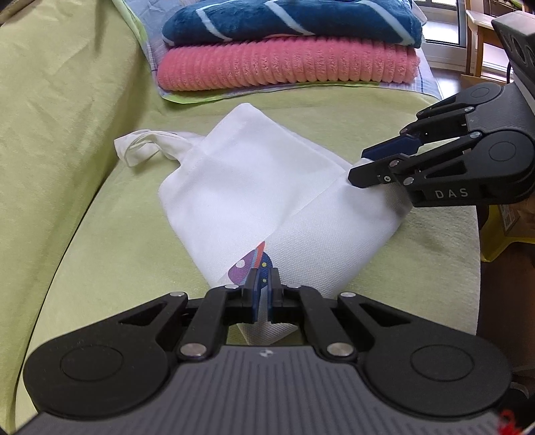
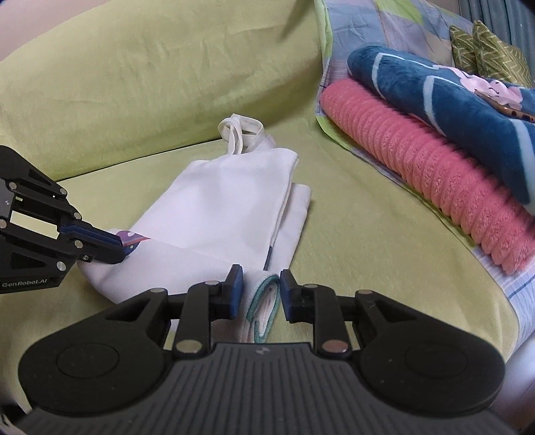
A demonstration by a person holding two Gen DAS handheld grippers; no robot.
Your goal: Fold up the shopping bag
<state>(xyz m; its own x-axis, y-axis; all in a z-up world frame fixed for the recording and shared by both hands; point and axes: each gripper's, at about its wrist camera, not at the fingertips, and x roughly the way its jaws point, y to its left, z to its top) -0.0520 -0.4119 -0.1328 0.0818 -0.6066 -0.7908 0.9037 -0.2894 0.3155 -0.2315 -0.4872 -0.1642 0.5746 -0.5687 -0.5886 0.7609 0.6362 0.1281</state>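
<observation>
A white cloth shopping bag (image 1: pixel 254 187) lies folded lengthwise on the green sofa seat, its handles (image 1: pixel 140 147) at the far end; it also shows in the right wrist view (image 2: pixel 220 207). My left gripper (image 1: pixel 264 284) is shut on the bag's near corner, where a purple and red print shows. In the right wrist view the left gripper (image 2: pixel 130 246) pinches that printed corner. My right gripper (image 2: pixel 259 287) is partly open around the bag's other bottom corner, with folded cloth between the pads. In the left wrist view the right gripper (image 1: pixel 361 167) sits at the bag's right edge.
A stack of a pink ribbed towel (image 1: pixel 287 63) and a blue towel (image 1: pixel 291 20) lies on a checked cloth at the far end of the seat. The sofa back (image 2: pixel 150 73) rises behind the bag. The seat's front edge (image 1: pixel 468 234) is at the right.
</observation>
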